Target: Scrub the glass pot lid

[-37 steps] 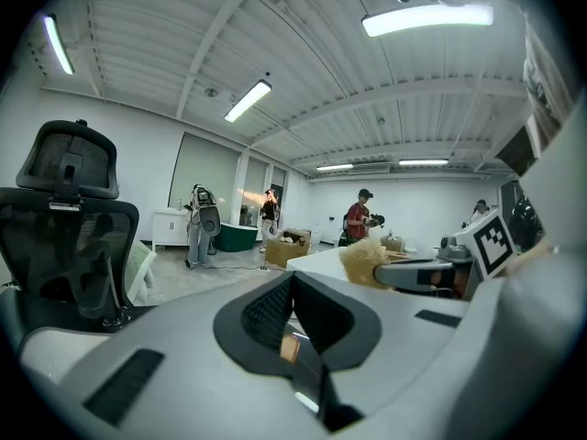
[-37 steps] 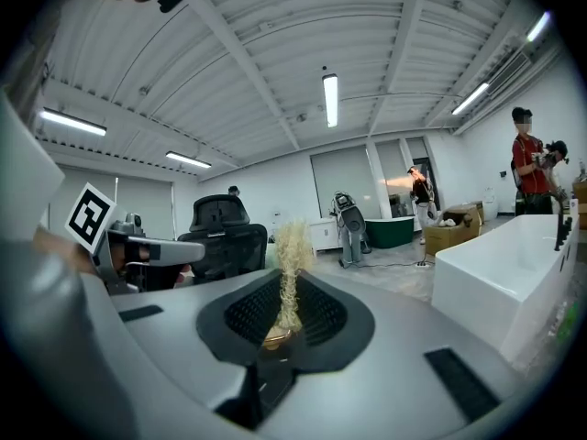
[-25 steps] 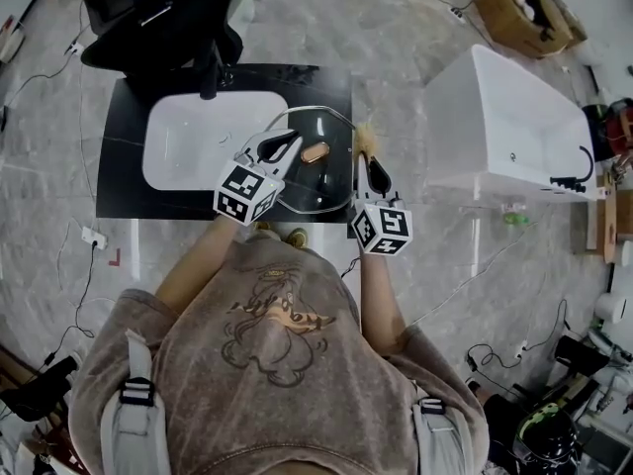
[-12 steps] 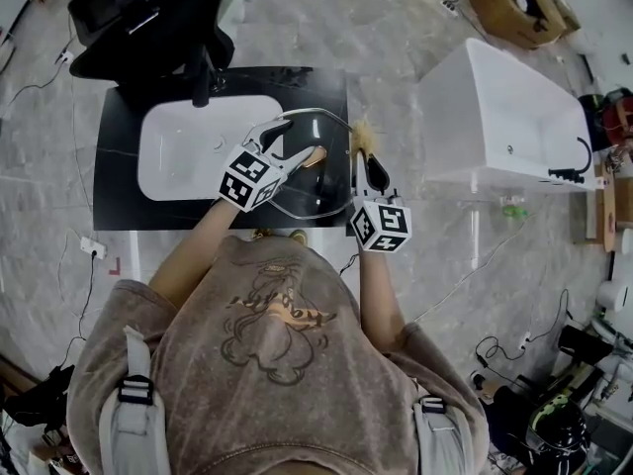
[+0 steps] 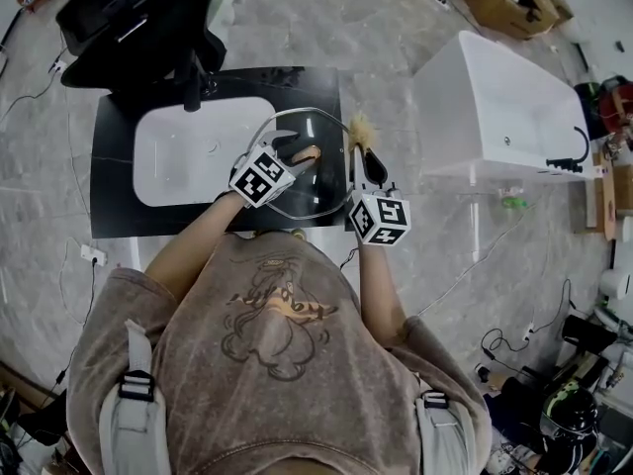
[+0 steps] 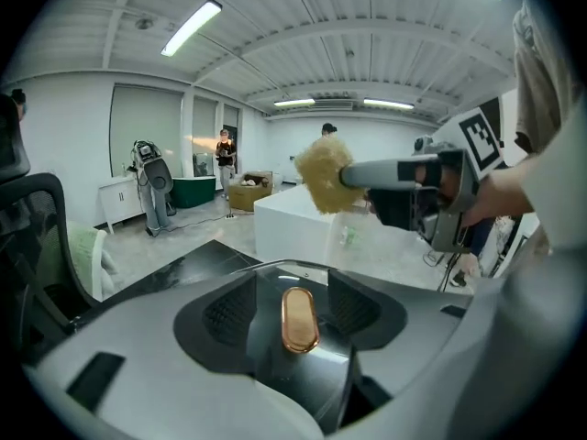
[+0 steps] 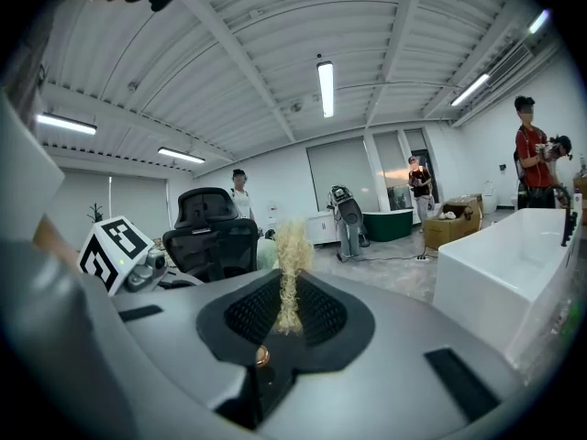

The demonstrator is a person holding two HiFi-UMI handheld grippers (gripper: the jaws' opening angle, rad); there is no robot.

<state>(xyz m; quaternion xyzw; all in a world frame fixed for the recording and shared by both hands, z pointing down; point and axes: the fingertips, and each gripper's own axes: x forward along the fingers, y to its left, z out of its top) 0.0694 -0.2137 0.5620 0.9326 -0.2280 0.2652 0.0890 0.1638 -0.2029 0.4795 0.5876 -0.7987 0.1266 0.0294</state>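
Left gripper (image 5: pixel 295 149), jaws just opened, straddles the lid (image 5: pixel 318 192) knob (image 6: pixel 299 319), apparently to steady it; right gripper (image 7: pixel 289 314) clenches scrubber (image 7: pixel 292 264), ready.

The glass lid (image 5: pixel 324 184) lay knob-up at the right end of the black counter (image 5: pixel 119 206). Its oblong copper-coloured knob (image 6: pixel 299 319) stood untouched between the jaws of the left gripper (image 5: pixel 293 147), which had just been opening. A pale yellow, fibrous scrubber (image 5: pixel 362 132) jutted from the clamped right gripper (image 5: pixel 368 161), near the lid's right rim.
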